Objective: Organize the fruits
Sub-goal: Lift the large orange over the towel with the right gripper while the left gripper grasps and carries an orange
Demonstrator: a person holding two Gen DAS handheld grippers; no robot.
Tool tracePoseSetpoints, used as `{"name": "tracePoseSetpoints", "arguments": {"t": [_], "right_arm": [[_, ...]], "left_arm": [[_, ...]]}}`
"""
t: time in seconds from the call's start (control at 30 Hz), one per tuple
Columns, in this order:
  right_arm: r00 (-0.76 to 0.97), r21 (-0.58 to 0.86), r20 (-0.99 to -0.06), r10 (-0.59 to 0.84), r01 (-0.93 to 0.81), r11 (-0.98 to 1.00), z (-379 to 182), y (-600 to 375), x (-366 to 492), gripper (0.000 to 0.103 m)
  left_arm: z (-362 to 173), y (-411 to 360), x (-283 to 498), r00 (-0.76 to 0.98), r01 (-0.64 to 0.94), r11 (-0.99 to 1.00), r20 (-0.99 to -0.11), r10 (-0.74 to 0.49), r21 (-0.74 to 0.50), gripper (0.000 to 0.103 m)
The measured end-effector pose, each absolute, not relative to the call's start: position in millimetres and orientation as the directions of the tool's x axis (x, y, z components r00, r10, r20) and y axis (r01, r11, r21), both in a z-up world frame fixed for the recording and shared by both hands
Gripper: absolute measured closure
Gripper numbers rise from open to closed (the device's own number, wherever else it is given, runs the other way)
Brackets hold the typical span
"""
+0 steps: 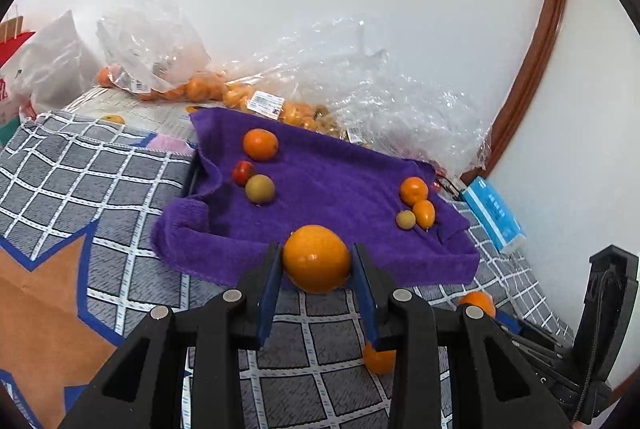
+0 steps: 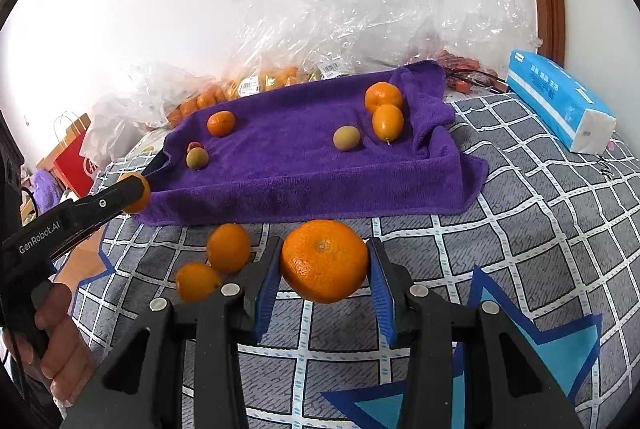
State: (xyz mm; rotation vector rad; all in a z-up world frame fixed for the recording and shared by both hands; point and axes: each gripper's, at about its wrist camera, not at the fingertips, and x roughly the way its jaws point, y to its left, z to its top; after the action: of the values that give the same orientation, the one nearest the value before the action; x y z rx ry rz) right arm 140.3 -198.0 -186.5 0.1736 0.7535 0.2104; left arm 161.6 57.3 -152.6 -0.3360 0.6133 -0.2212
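Gripping a smooth round orange [image 1: 317,257], left gripper [image 1: 317,261] hangs over the near edge of the purple terry towel [image 1: 328,189]. Right gripper [image 2: 325,263] clamps a dimpled orange mandarin [image 2: 324,261] above the grey checked bedspread [image 2: 520,213]; two loose small oranges [image 2: 228,247] lie left of it.

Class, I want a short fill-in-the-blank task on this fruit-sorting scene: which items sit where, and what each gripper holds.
1. The left gripper is shut on a smooth orange fruit, and the right gripper is shut on a ____.
2. The tray is draped with a ____ towel.
3. The towel carries ____ fruits in all.
4. The tissue pack on the bedspread is ____ and white.

Missing words: mandarin; purple; six; blue
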Motion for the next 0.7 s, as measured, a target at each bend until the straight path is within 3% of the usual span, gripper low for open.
{"name": "tracePoseSetpoints", "arguments": {"t": [0.27, 0.7], "right_arm": [[0.748, 0.236, -0.588, 0.306, -0.204, 0.950, -139, -196, 143, 0.062], [0.819, 0.213, -0.496, 0.288, -0.206, 0.955, -87, -203, 187, 0.062]], "left_arm": [[-122, 74, 157, 0.785, 0.112, 0.907, -0.523, -0.331, -0.406, 0.070], [-71, 89, 190, 0.855, 0.076, 0.934, -0.460, -0.241, -0.348, 0.070]]}}
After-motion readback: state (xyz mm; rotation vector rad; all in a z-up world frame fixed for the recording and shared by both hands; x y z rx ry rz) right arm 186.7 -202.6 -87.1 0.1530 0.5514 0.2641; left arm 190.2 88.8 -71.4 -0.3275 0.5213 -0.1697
